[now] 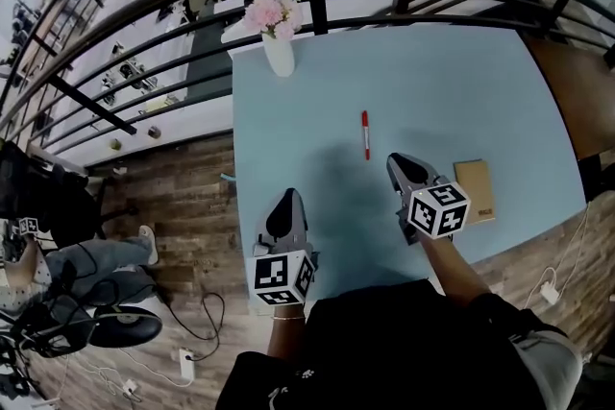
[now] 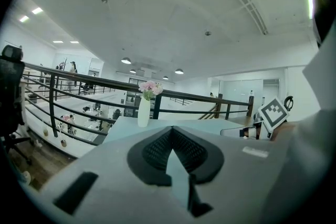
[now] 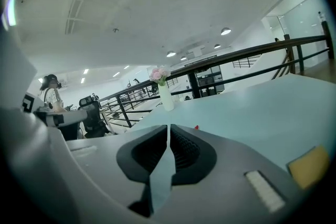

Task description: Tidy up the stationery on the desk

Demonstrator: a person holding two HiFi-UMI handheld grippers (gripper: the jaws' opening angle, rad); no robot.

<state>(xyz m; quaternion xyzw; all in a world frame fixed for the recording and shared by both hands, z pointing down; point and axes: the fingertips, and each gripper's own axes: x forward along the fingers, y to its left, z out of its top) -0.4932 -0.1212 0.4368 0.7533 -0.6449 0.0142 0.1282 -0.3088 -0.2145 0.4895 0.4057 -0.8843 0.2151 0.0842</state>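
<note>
Pen [image 1: 365,133], red, lies alone in the middle of the desk [image 1: 461,82], just ahead of the right gripper [image 1: 397,162]. A tan notebook [image 1: 475,190] lies flat beside that gripper, near the desk's right edge. Both grippers are closed tight with nothing between the jaws; the left gripper [image 1: 286,198] sits by the desk's near left edge.

Risks, as I judge them: the thin pen could roll or skid away on the smooth top if the jaws come down closed or off-centre, so they must open first. The notebook lies flush, and a clumsy grab could shove it over the edge. A wide sweep toward the far corner could tip the vase [image 1: 279,48].
</note>
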